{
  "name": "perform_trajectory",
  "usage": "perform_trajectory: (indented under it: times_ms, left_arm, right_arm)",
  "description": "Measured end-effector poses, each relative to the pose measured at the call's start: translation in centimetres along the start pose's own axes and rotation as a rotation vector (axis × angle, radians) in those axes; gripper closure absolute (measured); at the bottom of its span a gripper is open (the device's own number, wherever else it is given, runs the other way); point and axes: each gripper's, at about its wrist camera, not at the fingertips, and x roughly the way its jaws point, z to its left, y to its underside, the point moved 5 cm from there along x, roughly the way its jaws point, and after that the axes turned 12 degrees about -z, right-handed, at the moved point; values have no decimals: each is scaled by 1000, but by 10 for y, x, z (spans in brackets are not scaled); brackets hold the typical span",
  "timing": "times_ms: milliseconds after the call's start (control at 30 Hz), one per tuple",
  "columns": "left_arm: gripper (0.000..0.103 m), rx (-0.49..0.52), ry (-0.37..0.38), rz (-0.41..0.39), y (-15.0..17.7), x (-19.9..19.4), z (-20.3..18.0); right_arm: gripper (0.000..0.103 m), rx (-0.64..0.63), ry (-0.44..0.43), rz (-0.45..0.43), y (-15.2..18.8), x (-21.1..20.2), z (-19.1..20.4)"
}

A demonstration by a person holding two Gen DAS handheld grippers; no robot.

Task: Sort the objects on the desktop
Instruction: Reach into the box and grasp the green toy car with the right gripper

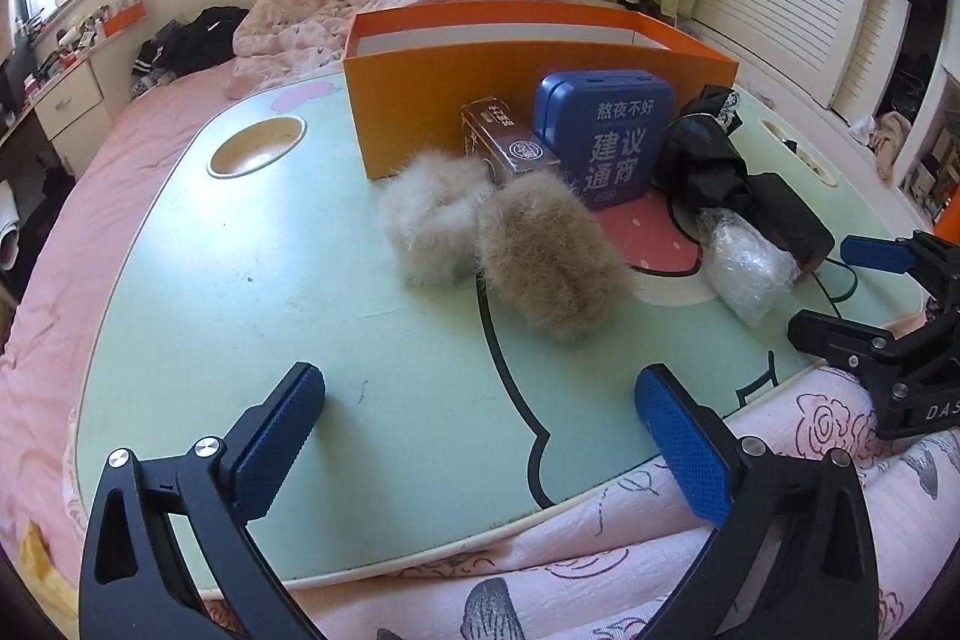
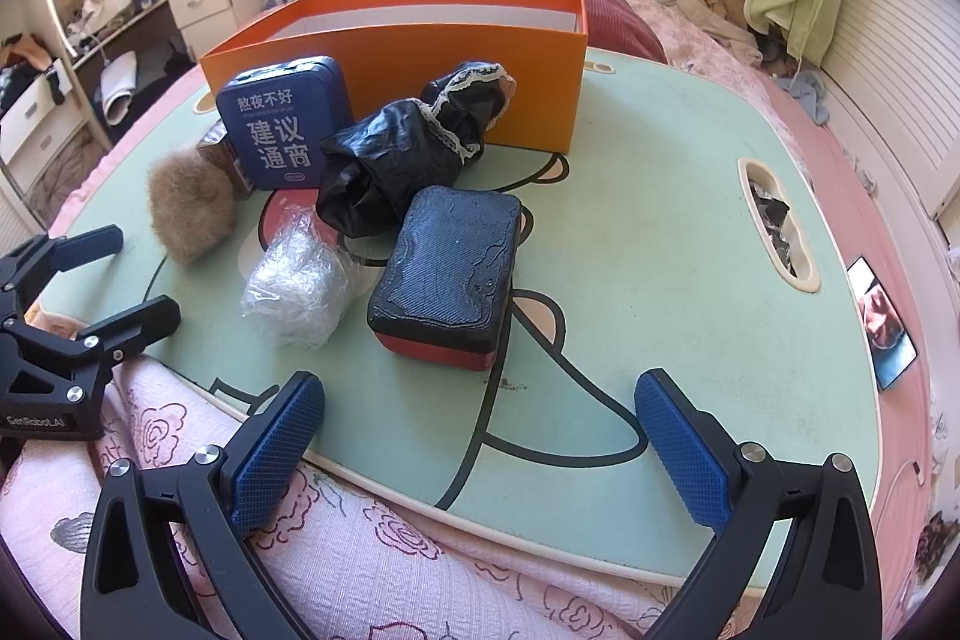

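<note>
Desktop objects crowd the far middle of the green lap table [image 1: 198, 292], huddled against the front wall of the orange box [image 1: 456, 82] — presumably the bin they are meant to go into, since it stands open-topped and nothing shows inside from here. Two fur pompoms, a pale one [image 1: 429, 220] and a tan one [image 1: 549, 259], lie touching each other nearest the left gripper [image 1: 480, 436]. Behind them a small brown carton [image 1: 504, 139] leans beside the upright blue tin [image 1: 606, 136]. To the right sit a crumpled black garment with lace trim [image 2: 414, 142], a wad of clear plastic wrap [image 2: 297, 280] and a black-lidded case on a red base [image 2: 447, 274], the last just ahead of the right gripper [image 2: 480, 436].

Both grippers hang over the table's near edge with jaws spread wide and nothing between them, each angled down at the cluster. No earlier frame bears on how they came there. Judging by position, the left is set for the tan pompom — soft, so an easy squeeze — and the right for the case.
</note>
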Motion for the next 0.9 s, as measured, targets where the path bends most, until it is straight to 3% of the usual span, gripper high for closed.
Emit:
perform_trajectory:
  times_ms: [133,200,267,367,433,533,633,800,900]
  left_arm:
    - [0,-2,0,-1,-4,2,2]
    - [0,-3,1,-2,-3,2,2]
    - [0,-3,2,-2,-3,2,4]
    - [0,-4,2,-2,-3,1,4]
    - [0,-4,0,-3,-3,1,3]
    - [0,-8,-6,-3,-5,3,3]
    - [0,-8,-8,-2,-6,4,1]
    - [0,-11,-7,-5,-7,6,2]
    - [0,-12,-7,-8,-7,7,1]
  right_arm:
    - [0,0,-5,-4,0,-1,0]
    - [7,2,-19,-23,-1,-4,1]
    - [28,12,-32,-44,-3,-8,1]
    - [47,37,-68,-77,-9,-18,0]
    - [51,34,-84,-111,-19,-35,-4]
    - [51,8,-36,-199,-55,-65,-17]
    - [38,40,-38,-207,-96,-71,-30]
    - [37,180,-152,-81,-157,-19,-36]
    - [44,197,-181,10,-178,21,-21]
